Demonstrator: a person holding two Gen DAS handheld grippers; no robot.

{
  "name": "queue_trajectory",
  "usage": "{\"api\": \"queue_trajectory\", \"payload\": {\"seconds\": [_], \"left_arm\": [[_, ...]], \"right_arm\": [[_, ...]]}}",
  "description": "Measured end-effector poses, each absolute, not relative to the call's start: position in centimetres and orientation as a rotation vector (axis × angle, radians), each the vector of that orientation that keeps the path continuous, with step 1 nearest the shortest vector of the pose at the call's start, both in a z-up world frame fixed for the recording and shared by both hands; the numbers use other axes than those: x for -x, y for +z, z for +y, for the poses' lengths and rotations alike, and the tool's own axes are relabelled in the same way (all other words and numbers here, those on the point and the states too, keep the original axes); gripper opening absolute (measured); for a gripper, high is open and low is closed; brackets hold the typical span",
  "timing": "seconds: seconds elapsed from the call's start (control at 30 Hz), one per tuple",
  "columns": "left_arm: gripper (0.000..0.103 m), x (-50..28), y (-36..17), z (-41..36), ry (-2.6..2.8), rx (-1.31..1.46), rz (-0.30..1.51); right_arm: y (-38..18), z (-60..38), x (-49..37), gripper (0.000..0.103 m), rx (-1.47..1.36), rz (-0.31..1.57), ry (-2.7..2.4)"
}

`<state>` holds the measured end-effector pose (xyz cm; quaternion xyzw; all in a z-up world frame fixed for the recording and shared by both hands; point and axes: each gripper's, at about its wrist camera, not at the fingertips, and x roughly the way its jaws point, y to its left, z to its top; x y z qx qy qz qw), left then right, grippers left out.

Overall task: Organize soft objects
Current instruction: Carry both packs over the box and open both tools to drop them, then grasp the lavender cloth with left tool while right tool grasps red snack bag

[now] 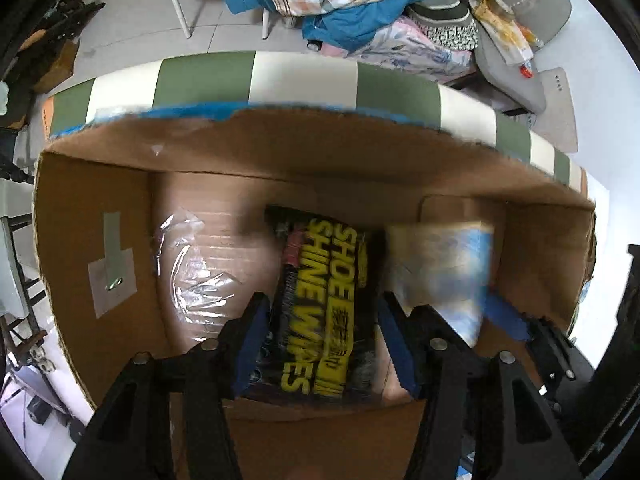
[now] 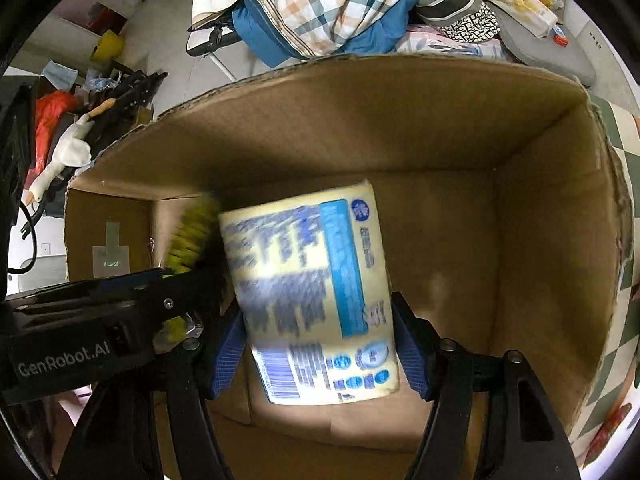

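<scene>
Both grippers reach into an open cardboard box (image 1: 92,208). My left gripper (image 1: 320,320) has its jaws around a black pack of shoe shine wipes (image 1: 324,300) with yellow lettering, low in the box. My right gripper (image 2: 316,336) has its jaws around a pale yellow and blue tissue pack (image 2: 316,292), blurred by motion, just right of the wipes. The tissue pack also shows in the left wrist view (image 1: 440,264), with the right gripper's blue finger (image 1: 504,316) beside it. The left gripper body shows in the right wrist view (image 2: 100,320).
The box (image 2: 540,240) stands on a green and white checked surface (image 1: 280,76). Clear plastic wrap (image 1: 192,272) lies on the box floor at left. Piled bedding and clothes (image 2: 340,4) lie behind. A white plush goose (image 2: 64,156) sits at far left.
</scene>
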<state>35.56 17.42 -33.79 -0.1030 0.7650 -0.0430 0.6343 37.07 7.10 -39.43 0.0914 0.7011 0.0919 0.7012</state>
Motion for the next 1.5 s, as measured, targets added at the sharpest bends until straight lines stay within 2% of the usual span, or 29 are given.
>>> {"api": "queue_trajectory", "payload": {"seconds": [0.03,0.1,0.17,0.23,0.3,0.33,0.4,0.8,1.17,1.33,1.5], "left_arm": [[0.054,-35.6,-33.8,17.4,-0.096,0.23,1.752],[0.057,-35.2,-33.2,17.6,-0.079,0.24,1.739],[0.077,-34.9,-32.7,17.8,-0.077,0.24,1.723],[0.089,-34.2,-31.7,18.1,-0.06,0.216,1.686],[0.093,-33.4,-30.8,18.5,-0.045,0.195,1.655],[0.095,-33.0,-30.6,18.7,-0.038,0.191,1.647],[0.095,-32.0,-29.9,19.0,-0.029,0.189,1.627],[0.095,-25.0,-25.2,19.8,0.079,0.142,1.476],[0.095,-21.0,-19.6,18.3,0.082,0.083,1.348],[0.095,-20.6,-16.8,16.2,0.045,0.05,1.303],[0.095,-20.6,-14.2,10.8,-0.025,-0.084,1.249]], "right_arm": [[-39.4,7.1,-37.0,0.081,-0.196,1.555,0.198],[-39.1,7.0,-37.0,0.09,-0.192,1.55,0.189],[-38.8,6.9,-36.8,0.09,-0.194,1.553,0.189],[-38.4,6.8,-36.5,0.09,-0.185,1.559,0.192],[-37.9,6.9,-36.0,0.092,-0.156,1.558,0.187],[-37.5,6.8,-35.6,0.097,-0.143,1.556,0.188],[-36.9,6.7,-34.8,0.103,-0.12,1.556,0.187],[-31.9,5.5,-29.2,0.103,-0.004,1.465,0.134],[-26.1,5.0,-24.0,0.103,-0.039,1.371,0.171],[-23.7,3.3,-22.6,0.103,-0.116,1.332,0.178],[-21.8,-1.3,-21.5,0.103,-0.199,1.307,0.144]]}}
